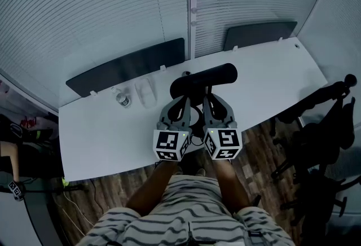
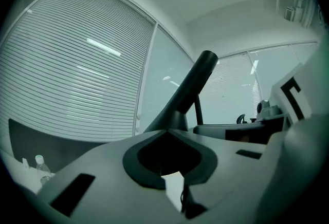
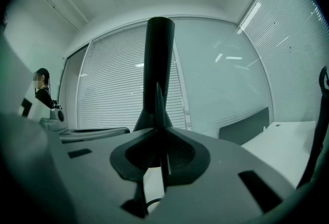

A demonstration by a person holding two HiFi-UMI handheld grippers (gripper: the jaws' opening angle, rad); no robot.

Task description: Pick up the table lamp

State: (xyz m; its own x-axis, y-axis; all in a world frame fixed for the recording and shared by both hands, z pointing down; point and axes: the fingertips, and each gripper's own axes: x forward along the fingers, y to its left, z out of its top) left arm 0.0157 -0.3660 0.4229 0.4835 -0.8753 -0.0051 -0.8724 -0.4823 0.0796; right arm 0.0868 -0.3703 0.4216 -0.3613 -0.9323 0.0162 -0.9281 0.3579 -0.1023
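The black table lamp [image 1: 204, 78] stands near the middle of the white table [image 1: 107, 132], its long head lying crosswise. My left gripper [image 1: 184, 105] and right gripper [image 1: 210, 102] sit side by side at its base, both pointing level. In the right gripper view the jaws [image 3: 159, 133] are shut on a thin dark fin of the lamp [image 3: 158, 63], which rises straight ahead. In the left gripper view the jaws [image 2: 167, 134] are closed at the foot of the lamp's stem [image 2: 193, 84], with dark lamp body between the pads. The lamp's foot is hidden by the grippers.
A small bottle [image 1: 123, 98] and a clear container [image 1: 146, 92] stand left of the lamp. Two dark panels [image 1: 130, 67] [image 1: 259, 33] line the table's far edge before the blinds. An office chair [image 1: 321, 126] stands at right. A person [image 3: 42, 92] is at far left.
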